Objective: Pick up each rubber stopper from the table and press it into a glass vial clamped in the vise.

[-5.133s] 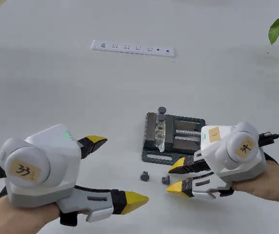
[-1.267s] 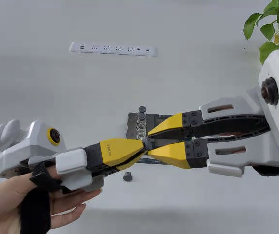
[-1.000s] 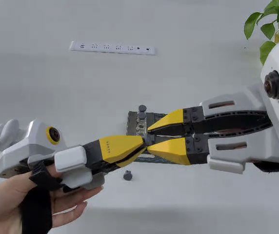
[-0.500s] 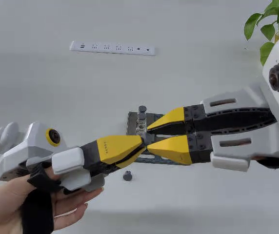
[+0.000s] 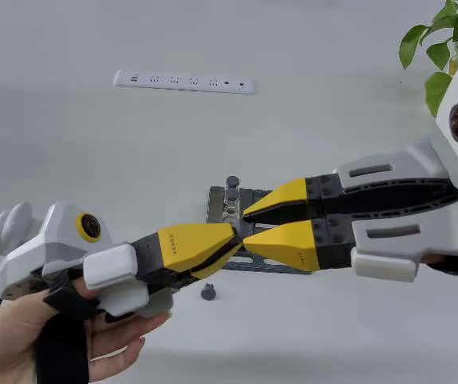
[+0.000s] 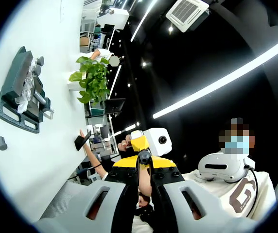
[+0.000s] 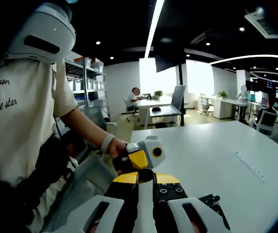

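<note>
Left gripper (image 5: 231,235) and right gripper (image 5: 246,227) meet tip to tip in mid-air, both clamped on one stopper (image 5: 240,229), above a second stopper (image 5: 208,293) lying loose on the table (image 5: 333,336), with the vise (image 5: 216,205) and its capped vials (image 5: 231,208) just beyond.

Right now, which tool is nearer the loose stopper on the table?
Left. The left tool hangs just above the loose stopper; the right tool reaches in from farther right.

Smooth, faintly glossy plastic is seen on the left gripper (image 6: 144,158) and the right gripper (image 7: 145,175). The rubber stopper (image 5: 240,229) pinched between them is matt. The vise (image 6: 12,104) is dull painted metal, the glass vial (image 6: 26,83) clear and shiny, and the table (image 5: 93,160) smooth and matt.
</note>
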{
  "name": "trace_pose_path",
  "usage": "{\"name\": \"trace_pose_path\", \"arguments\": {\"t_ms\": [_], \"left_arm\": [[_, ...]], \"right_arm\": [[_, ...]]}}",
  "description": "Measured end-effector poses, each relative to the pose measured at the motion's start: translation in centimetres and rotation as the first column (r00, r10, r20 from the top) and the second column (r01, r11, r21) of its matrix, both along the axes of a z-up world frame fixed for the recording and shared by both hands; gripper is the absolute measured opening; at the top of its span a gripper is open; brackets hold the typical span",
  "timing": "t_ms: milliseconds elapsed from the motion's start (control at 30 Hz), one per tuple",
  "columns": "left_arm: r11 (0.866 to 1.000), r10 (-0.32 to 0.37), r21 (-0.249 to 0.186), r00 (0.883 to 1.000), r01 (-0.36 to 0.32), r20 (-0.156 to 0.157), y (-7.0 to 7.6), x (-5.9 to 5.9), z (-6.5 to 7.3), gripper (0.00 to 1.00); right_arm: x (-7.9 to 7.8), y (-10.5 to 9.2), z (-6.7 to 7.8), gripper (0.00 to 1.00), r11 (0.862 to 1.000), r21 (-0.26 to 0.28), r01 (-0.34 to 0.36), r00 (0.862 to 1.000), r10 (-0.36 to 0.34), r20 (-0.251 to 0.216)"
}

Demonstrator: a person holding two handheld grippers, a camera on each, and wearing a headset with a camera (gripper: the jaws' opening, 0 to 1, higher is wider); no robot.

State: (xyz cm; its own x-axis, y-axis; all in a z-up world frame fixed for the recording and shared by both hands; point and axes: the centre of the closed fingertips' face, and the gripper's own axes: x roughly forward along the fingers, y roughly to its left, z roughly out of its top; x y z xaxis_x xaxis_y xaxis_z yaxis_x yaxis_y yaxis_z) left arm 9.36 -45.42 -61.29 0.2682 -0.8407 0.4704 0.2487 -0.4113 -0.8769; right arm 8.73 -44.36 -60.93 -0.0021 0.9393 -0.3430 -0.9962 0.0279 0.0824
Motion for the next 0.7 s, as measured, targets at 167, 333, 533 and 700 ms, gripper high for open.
{"name": "trace_pose_path", "arguments": {"t_ms": [167, 333, 533, 700], "left_arm": [[1.000, 0.004, 0.017, 1.000, -0.004, 0.006, 0.0, 0.0, -0.1, 0.04], [0.998, 0.022, 0.053, 0.999, -0.024, 0.029, 0.0, 0.1, -0.4, 0.04], [0.977, 0.104, 0.174, 0.990, -0.120, 0.098, 0.7, 1.6, -1.7, 0.18], [0.913, 0.063, 0.377, 0.966, -0.158, 0.252, 0.6, 1.7, -3.3, 0.41]], "right_arm": [[0.0, -0.1, -0.2, 0.05, 1.000, -0.011, -0.003, 1.000, 0.003, 0.003], [0.0, -0.1, -0.5, 0.05, 0.999, -0.033, -0.009, 1.000, 0.010, 0.015], [0.3, -0.7, -1.4, 0.05, 0.996, -0.092, 0.001, 1.000, 0.002, 0.030], [1.1, -2.1, -2.8, 0.05, 0.977, -0.212, 0.029, 0.999, -0.024, 0.025]]}}
